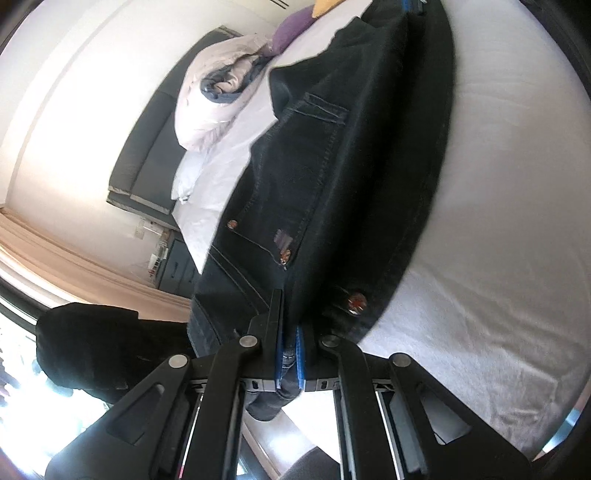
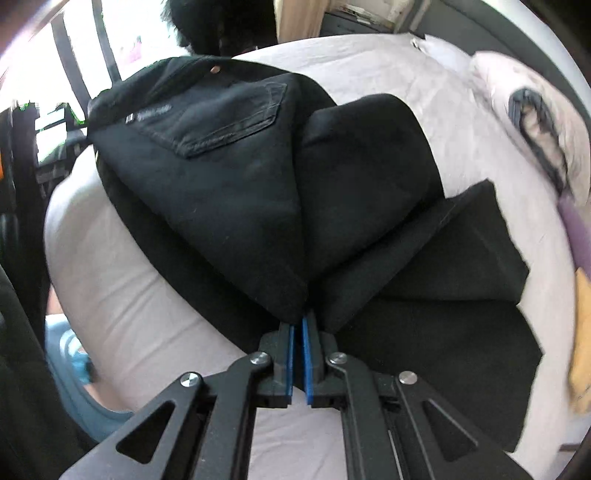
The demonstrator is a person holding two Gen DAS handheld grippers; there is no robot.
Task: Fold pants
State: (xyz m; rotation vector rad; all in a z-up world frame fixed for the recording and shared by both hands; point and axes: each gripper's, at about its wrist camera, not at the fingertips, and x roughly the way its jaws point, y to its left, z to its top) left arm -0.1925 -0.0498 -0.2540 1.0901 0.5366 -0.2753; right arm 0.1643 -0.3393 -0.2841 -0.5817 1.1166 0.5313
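Dark denim pants (image 1: 332, 166) stretch away over the white bed sheet (image 1: 498, 221), with copper rivets and a pocket showing. At the near end, my left gripper (image 1: 290, 332) is shut on the waistband, and cloth bunches between its blue pads (image 1: 300, 354). In the right wrist view the pants (image 2: 229, 192) lie folded over themselves, back pocket up, with a leg end (image 2: 461, 251) fanning out to the right. My right gripper (image 2: 298, 321) is shut on a pinched fold of the fabric, lifted off the sheet (image 2: 147, 314).
A bundled white duvet (image 1: 218, 96) and a purple cushion (image 1: 291, 29) lie at the head of the bed by a dark headboard (image 1: 147, 155). A yellow cloth (image 2: 580, 350) sits at the right edge. A person's dark-haired head (image 2: 221, 26) is beyond the bed, by a bright window.
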